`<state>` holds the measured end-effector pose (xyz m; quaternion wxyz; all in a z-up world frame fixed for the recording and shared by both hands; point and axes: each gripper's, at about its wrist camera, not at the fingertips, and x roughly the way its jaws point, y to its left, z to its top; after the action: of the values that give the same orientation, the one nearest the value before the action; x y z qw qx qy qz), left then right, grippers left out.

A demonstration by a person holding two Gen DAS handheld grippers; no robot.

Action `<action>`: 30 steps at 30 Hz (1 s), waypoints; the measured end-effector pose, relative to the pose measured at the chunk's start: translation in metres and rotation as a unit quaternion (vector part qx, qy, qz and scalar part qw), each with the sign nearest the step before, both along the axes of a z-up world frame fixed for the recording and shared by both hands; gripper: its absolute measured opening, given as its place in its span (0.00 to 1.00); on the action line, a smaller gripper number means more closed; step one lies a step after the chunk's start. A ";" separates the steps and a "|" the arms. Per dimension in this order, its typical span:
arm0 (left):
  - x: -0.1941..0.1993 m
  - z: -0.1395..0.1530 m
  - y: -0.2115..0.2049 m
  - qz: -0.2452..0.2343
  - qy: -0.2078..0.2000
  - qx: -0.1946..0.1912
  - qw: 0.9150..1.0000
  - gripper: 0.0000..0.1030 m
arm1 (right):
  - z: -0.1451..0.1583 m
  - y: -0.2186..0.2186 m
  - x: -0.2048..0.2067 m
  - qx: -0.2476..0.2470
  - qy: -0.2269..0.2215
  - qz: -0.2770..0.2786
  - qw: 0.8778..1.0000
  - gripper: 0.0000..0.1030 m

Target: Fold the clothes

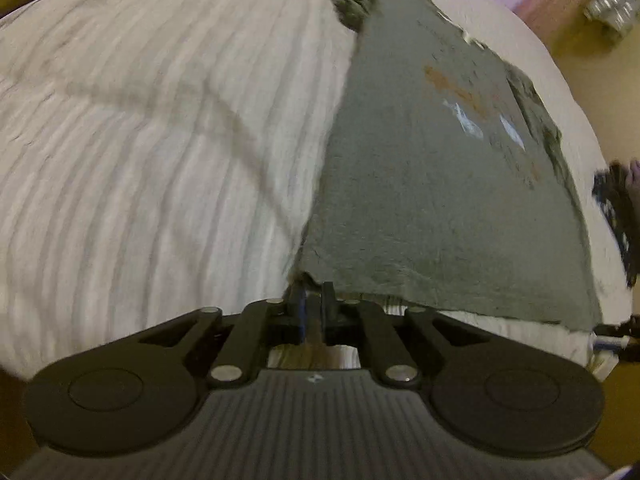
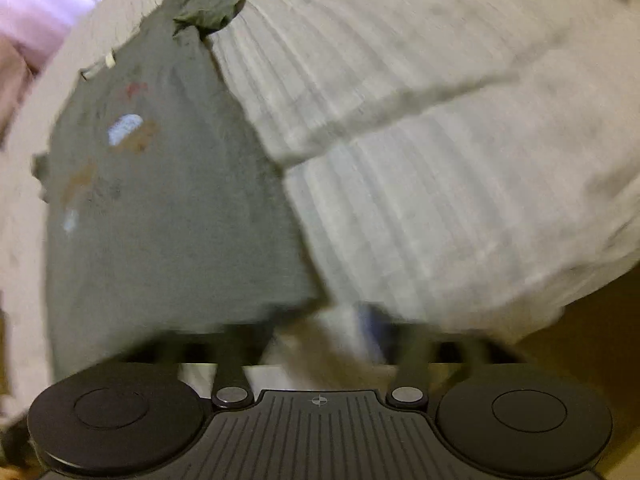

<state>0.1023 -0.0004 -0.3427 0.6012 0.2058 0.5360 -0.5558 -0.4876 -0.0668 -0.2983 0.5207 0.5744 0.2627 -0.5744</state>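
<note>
Grey t-shirt (image 1: 440, 184) flat on the bed (image 1: 160, 140), soft and floppy. Left gripper (image 1: 314, 292) pinches its lower-centre hem corner; right gripper (image 2: 320, 320) too blurred to tell.

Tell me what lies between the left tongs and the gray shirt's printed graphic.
Only plain gray shirt fabric, seen in the left wrist view: the left tongs pinch its near corner, and the cloth runs unbroken to the graphic.

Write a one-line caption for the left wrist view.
Left tool shut on the near corner of a grey printed T-shirt spread over a white ribbed bedspread.
</note>
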 end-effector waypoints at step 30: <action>0.116 -0.048 -0.409 0.002 0.048 -0.169 0.985 0.00 | -0.028 -0.227 0.083 -0.027 0.082 -0.078 0.993 0.69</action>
<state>0.2179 -0.4099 -0.3906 0.6021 0.0733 0.4633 -0.6461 -0.4047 -0.2940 -0.3261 0.4664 0.5295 0.2430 -0.6657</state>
